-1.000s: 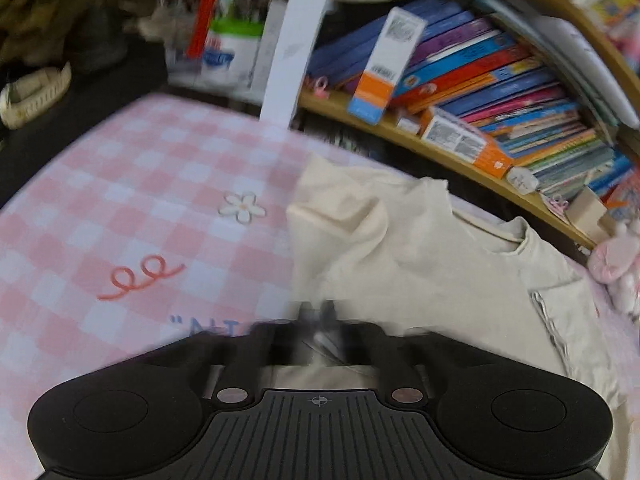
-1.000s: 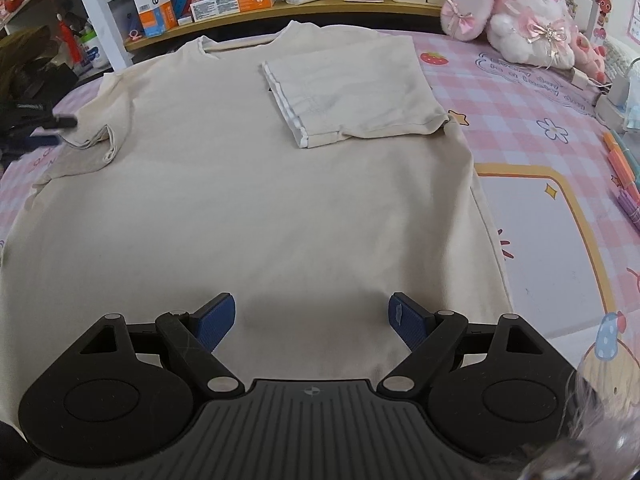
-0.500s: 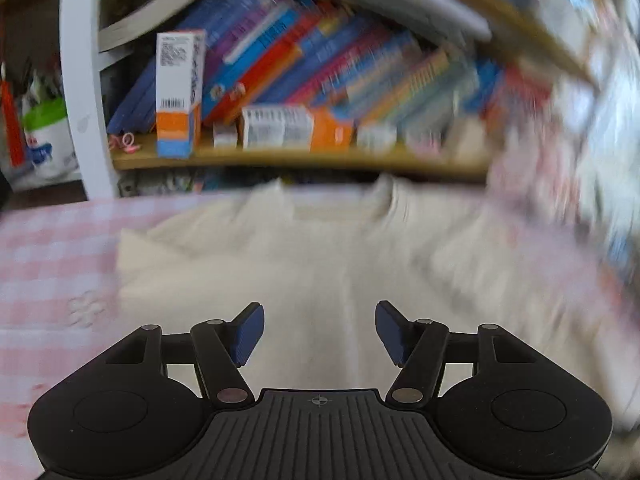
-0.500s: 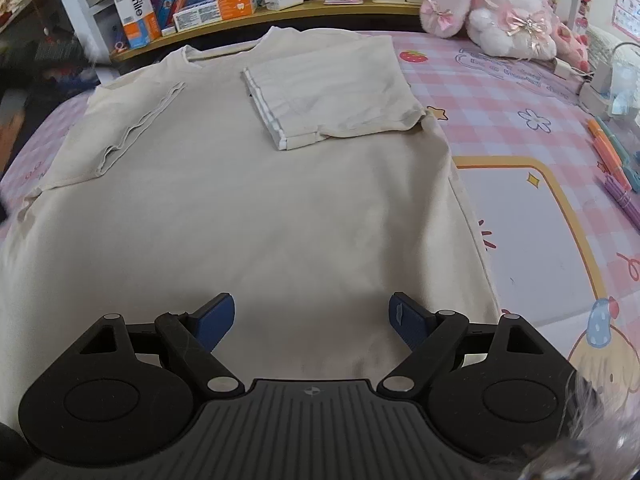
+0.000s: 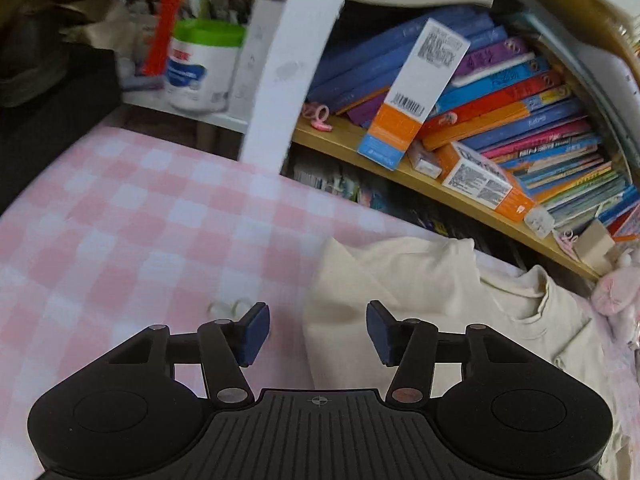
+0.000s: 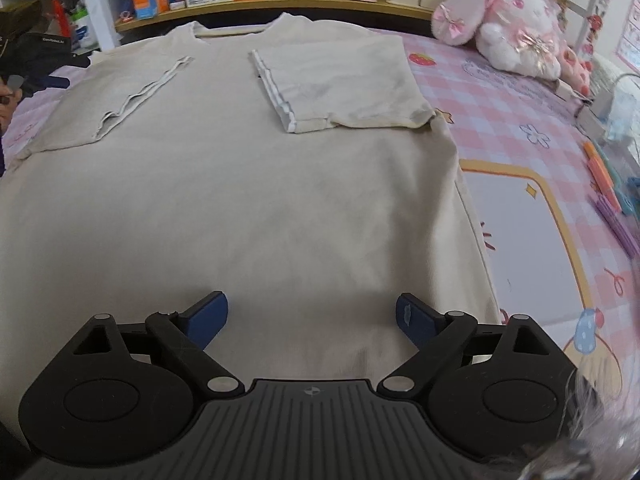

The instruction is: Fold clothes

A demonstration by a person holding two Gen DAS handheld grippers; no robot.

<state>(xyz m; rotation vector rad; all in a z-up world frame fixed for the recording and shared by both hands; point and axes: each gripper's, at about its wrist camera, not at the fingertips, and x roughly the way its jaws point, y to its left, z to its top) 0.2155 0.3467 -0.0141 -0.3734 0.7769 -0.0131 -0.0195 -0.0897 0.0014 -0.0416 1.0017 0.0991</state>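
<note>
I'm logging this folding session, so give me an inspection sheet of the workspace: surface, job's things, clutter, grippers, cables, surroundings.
Surface: pink checked cover with cartoon prints.
Job's things: cream T-shirt lies flat, collar toward the shelf; both sleeves folded in over the chest, the right one neater than the left one.
Clutter: plush toy and coloured pens on the cover beside the shirt.
Grippers: left gripper closing, nothing between its jaws, over the shirt's edge; right gripper opening, empty, above the hem.
Cables: white cable at the far right edge.
Surroundings: bookshelf packed with books and boxes; white tub.
</note>
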